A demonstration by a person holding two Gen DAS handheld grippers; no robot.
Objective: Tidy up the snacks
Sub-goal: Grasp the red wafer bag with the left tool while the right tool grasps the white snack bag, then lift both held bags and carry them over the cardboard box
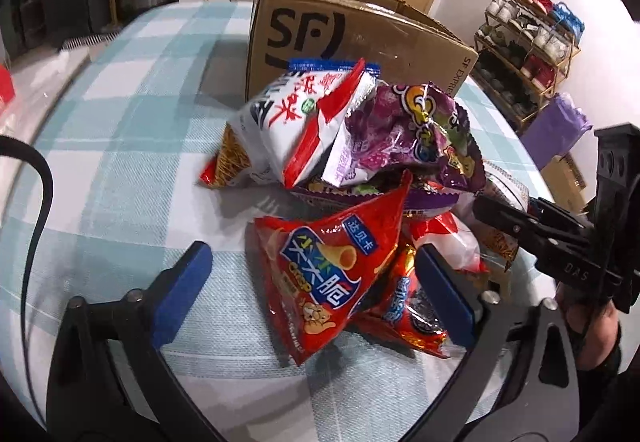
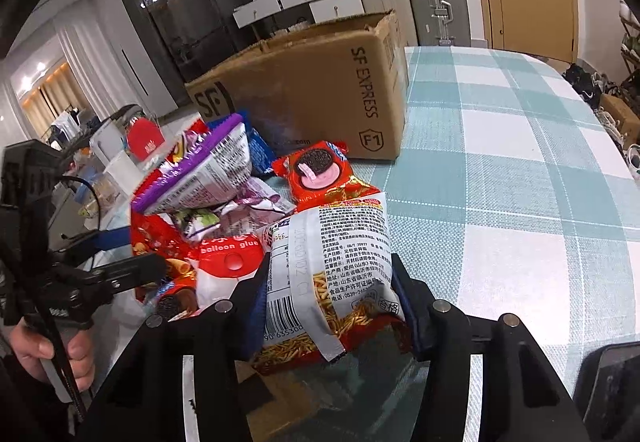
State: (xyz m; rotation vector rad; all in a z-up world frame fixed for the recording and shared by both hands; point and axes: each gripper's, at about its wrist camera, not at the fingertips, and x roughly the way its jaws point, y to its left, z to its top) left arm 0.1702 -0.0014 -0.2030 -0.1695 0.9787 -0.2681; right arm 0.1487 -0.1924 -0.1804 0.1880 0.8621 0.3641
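Both black grippers carry blue-padded fingers (image 1: 182, 294), silver screws and a black cable (image 1: 40, 194).

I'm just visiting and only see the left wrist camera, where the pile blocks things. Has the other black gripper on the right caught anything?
Observer: Yes. The right gripper has its pads pressed on both sides of a noodle snack packet, printed back facing up.
Operator: What lies beyond that packet?
Observer: A red cookie packet picturing a dark sandwich cookie, in front of the cardboard box.
Operator: And beside it?
Observer: A red and white pack labelled "balloon glue".
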